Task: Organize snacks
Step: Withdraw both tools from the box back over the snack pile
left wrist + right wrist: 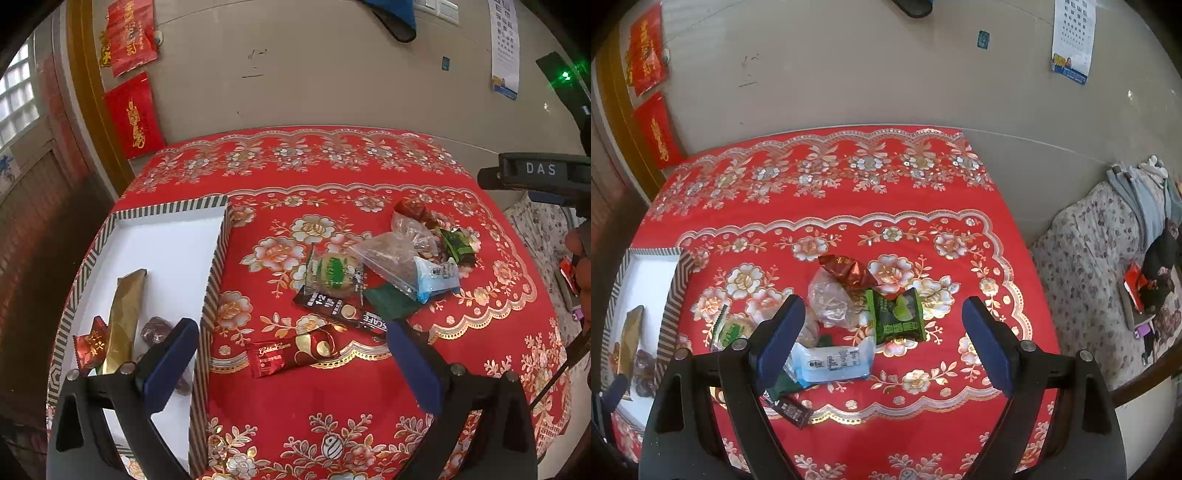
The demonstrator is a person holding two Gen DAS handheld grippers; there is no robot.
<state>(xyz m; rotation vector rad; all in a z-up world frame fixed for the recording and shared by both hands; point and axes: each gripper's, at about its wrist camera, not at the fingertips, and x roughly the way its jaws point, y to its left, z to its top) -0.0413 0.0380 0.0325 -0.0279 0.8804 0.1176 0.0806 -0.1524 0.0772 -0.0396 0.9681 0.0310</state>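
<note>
A striped box [218, 258] with a white floor stands at the table's left; it holds a gold stick pack [123, 321], a small red packet [88, 347] and a dark wrapped sweet [157, 330]. My left gripper [291, 365] is open and empty above a red Golden wafer pack [291, 352] and a black Nescafe stick [340, 312]. A pile of snacks lies mid-table: a green round cake [332, 273], a clear bag [395, 254], a blue packet [831, 360], a green packet [899, 315] and a red packet [846, 271]. My right gripper [882, 343] is open and empty over the pile.
A red flowered cloth [332, 173] covers the table, which stands against a beige wall. A bed with a flowered cover [1089, 266] lies to the right of the table. The box also shows at the left in the right wrist view [674, 291].
</note>
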